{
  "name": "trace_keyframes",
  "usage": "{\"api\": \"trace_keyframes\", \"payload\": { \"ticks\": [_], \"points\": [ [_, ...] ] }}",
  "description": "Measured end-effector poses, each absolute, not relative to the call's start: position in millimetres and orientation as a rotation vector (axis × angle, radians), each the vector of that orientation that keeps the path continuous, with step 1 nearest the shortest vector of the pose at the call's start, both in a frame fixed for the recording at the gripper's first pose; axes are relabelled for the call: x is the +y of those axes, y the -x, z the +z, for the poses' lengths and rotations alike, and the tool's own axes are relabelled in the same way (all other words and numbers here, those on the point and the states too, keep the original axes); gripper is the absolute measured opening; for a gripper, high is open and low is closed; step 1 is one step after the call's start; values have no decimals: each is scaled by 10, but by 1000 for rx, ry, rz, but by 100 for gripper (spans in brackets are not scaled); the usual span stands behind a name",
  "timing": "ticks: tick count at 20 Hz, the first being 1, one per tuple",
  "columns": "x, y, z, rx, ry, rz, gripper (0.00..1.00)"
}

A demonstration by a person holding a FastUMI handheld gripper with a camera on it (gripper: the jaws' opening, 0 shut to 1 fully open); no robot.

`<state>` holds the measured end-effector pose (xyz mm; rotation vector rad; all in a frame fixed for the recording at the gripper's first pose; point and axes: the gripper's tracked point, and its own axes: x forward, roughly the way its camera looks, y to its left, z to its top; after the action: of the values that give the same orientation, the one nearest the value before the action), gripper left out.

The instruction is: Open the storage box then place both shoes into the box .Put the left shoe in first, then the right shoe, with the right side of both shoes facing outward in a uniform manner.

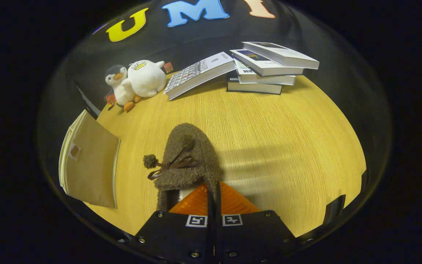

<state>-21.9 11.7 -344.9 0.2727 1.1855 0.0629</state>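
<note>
A brown fuzzy shoe [191,157] with a ribbon bow and pompoms points away from me over the wooden table [277,146]. My gripper [213,194] has its orange fingers [233,201] pressed nearly together on the shoe's right rim at the opening, so it is shut on the shoe. The beige storage box [90,165] stands to the left of the shoe at the table's edge, with a flat panel and a small tab facing me. Whether the box is open I cannot tell.
Two plush toys, a penguin [120,88] and a white duck [147,77], sit at the far left of the table. A stack of books [266,68] and a leaning book [200,73] lie at the far side. Bare wood stretches right of the shoe.
</note>
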Motion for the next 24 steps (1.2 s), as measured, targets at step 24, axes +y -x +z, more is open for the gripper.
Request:
{"api": "trace_keyframes", "payload": {
  "ticks": [24],
  "points": [
    [1795, -235, -1972, 1054, -482, 143, 1]
  ]
}}
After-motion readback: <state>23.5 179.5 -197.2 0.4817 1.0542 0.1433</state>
